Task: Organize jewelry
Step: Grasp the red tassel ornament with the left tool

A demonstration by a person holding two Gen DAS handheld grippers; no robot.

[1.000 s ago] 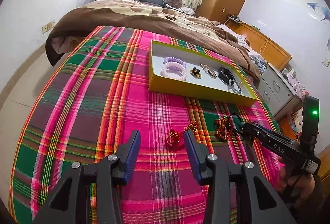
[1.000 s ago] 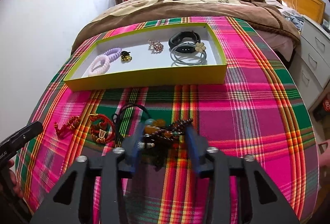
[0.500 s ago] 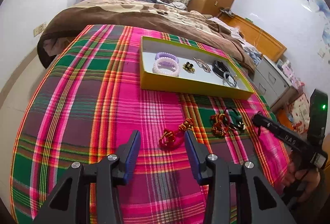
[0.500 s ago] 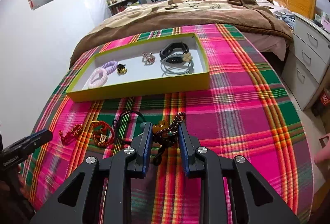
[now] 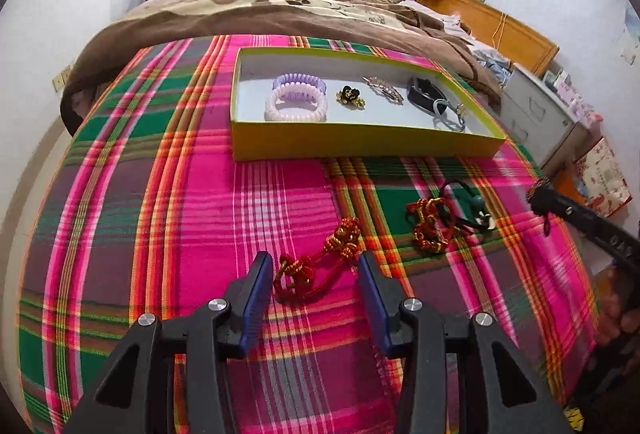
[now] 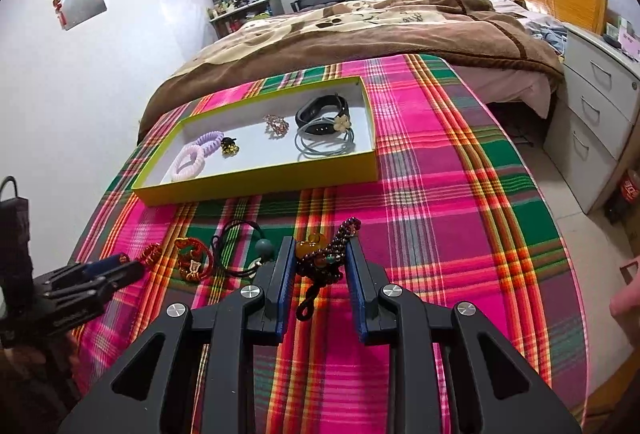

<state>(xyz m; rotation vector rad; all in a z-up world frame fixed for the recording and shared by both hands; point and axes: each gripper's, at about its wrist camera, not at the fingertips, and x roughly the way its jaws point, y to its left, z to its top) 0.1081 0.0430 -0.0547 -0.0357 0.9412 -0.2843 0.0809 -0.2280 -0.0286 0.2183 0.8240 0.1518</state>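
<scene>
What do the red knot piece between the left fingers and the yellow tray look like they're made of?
Red knot piece: seemingly braided red cord with gold-thread knots, soft, lying limp on the cloth. Yellow tray: probably matte cardboard, with thin straight walls and a pale, paper-like inside.

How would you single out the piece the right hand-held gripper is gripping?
On the pink plaid cloth, in front of the yellow-green tray, find the right hand-held gripper. Between its blue pads hangs a dark maroon bead bracelet with an amber bead, unlike the red knotted cords nearby.
</scene>
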